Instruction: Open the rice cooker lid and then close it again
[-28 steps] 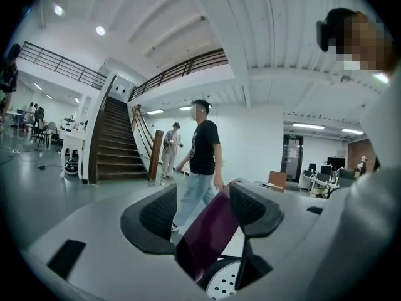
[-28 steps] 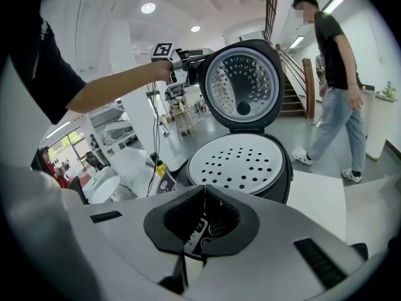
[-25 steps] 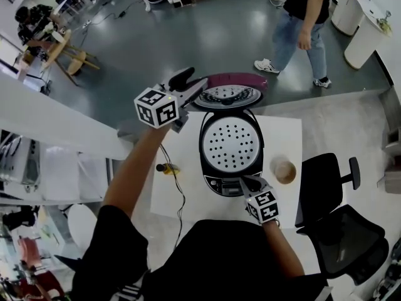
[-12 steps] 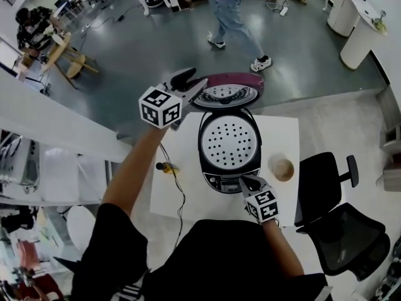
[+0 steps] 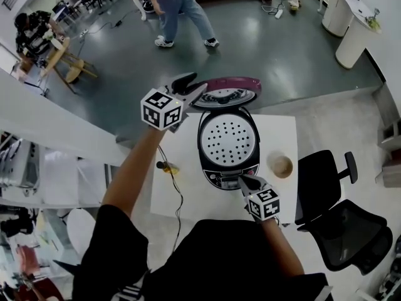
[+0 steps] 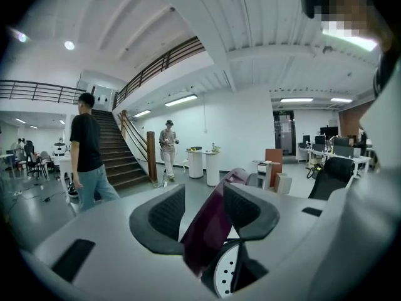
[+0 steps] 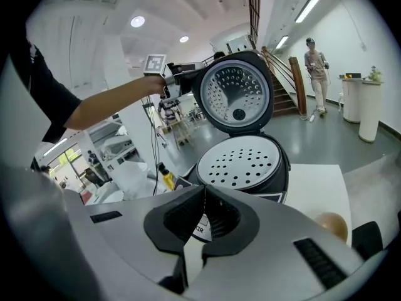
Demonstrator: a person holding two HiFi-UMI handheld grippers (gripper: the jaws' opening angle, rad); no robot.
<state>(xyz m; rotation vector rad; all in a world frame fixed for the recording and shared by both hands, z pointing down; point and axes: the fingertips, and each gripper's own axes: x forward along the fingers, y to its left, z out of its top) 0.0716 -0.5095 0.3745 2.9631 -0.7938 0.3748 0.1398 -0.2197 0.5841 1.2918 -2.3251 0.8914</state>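
Noted lid standing open at upper centre, behind cooker. Saw left gripper straddling its left rim, jaws just closing, not yet pinching; nearer hand. Logged right gripper clenched empty at cooker front.

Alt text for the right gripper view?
Shut right tongs point at an open rice cooker on a white table, its lid raised above a perforated inner plate. The left tongs, which have just been closing, straddle the lid's edge.
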